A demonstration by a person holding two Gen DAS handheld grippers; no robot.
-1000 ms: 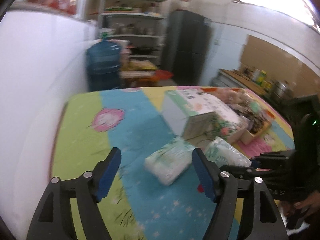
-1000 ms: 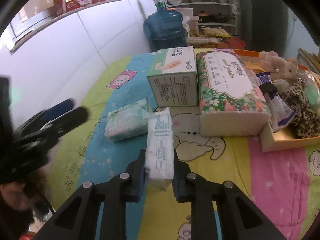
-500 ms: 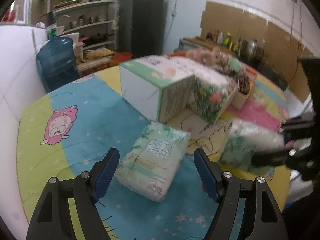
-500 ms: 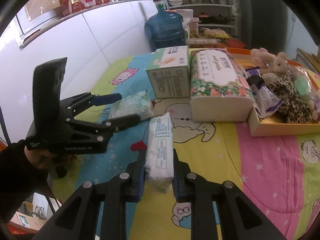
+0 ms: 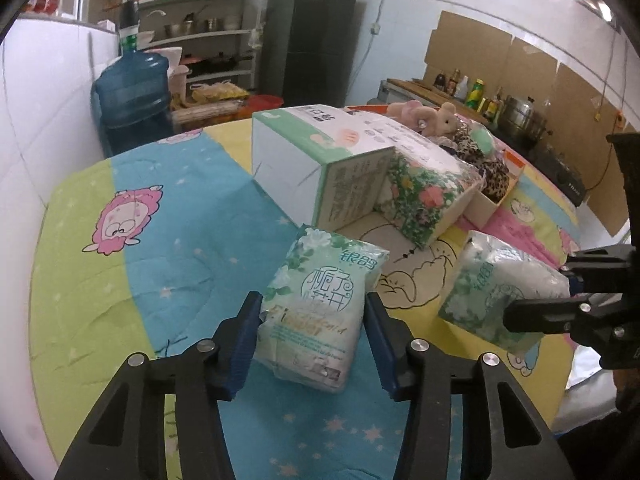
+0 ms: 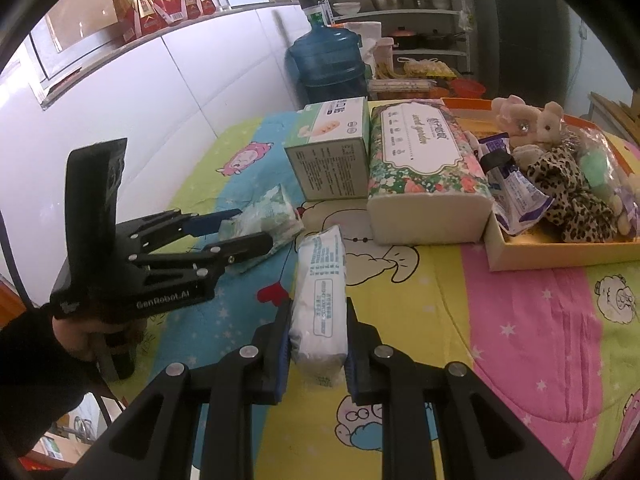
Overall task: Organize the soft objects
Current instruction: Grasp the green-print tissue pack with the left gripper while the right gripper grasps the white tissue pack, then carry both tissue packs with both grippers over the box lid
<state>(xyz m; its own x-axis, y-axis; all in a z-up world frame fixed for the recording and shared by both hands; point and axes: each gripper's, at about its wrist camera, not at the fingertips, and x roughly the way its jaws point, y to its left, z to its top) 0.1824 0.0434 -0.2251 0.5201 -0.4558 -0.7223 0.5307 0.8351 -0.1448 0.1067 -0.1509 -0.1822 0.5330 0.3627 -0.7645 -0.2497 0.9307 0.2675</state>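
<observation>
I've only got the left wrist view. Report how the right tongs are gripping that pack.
Observer: The right tongs are shut on the white pack, clamping its near end by the narrow sides.
Operator: Describe the face towards that camera.
Observer: White with blue print, no flowers.
Operator: Check what's in the tray.
Observer: A purple wrapper lies in it beside the leopard-print fabric.

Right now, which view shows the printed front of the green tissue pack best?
The left wrist view: the green tissue pack faces the camera, label readable. The right wrist view shows it edge-on, partly hidden by the left claw.
</observation>
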